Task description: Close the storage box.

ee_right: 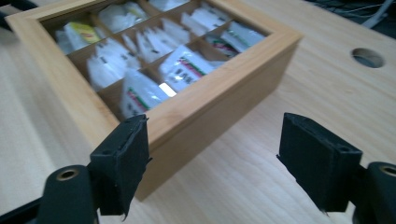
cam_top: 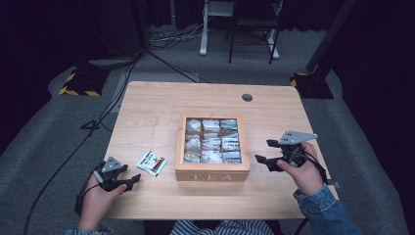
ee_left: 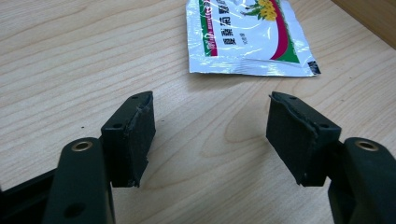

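Observation:
A wooden tea box [cam_top: 212,171] marked TEA sits mid-table, its compartments full of sachets [cam_top: 211,142]. One loose white sachet [cam_top: 151,162] with red, green and yellow print lies flat on the table left of the box. My left gripper [cam_top: 132,180] rests low at the front left, open and empty, its jaws pointing at that sachet [ee_left: 247,37] a short way ahead. My right gripper [cam_top: 265,152] is held just right of the box, open and empty. Its left jaw overlaps the box's near corner [ee_right: 196,116] in the right gripper view.
The wooden table [cam_top: 147,107] has a round cable hole [cam_top: 247,97] at the back right. Cables trail over the grey floor at left, and desk legs [cam_top: 203,34] stand beyond the table.

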Demonstrator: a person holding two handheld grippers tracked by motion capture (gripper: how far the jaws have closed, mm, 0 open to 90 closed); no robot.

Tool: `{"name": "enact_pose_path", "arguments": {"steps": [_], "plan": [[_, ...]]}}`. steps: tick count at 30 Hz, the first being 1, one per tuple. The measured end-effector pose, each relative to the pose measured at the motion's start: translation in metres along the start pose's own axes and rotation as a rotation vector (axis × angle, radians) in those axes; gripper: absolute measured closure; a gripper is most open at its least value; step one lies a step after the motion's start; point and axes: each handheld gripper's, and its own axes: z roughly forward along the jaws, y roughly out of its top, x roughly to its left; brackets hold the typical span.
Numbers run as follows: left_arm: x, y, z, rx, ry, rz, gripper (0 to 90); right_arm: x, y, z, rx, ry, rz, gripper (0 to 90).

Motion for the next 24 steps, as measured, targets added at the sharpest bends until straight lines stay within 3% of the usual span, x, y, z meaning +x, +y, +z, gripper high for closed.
{"name": "enact_pose_path", "arguments": {"steps": [2, 5, 10, 11, 24], "plan": [[0.000, 0.000, 0.001, 0.000, 0.006, 0.005, 31.5, -0.011, -0.004, -0.006, -0.030, -0.039, 0.022, 22.6], [0.001, 0.001, 0.002, -0.001, 0.006, 0.004, 30.8, -0.017, -0.007, -0.009, -0.034, -0.062, 0.038, 21.0], [0.002, 0.002, 0.004, -0.006, 0.011, 0.000, 29.4, -0.034, -0.017, -0.012, -0.018, -0.116, 0.071, 20.2], [0.002, 0.003, 0.004, -0.005, 0.013, 0.001, 29.5, -0.041, -0.022, -0.012, -0.003, -0.148, 0.079, 19.8], [0.005, 0.005, 0.009, -0.014, 0.021, 0.011, 25.0, -0.073, -0.056, -0.011, 0.040, -0.212, 0.159, 17.2]]}}
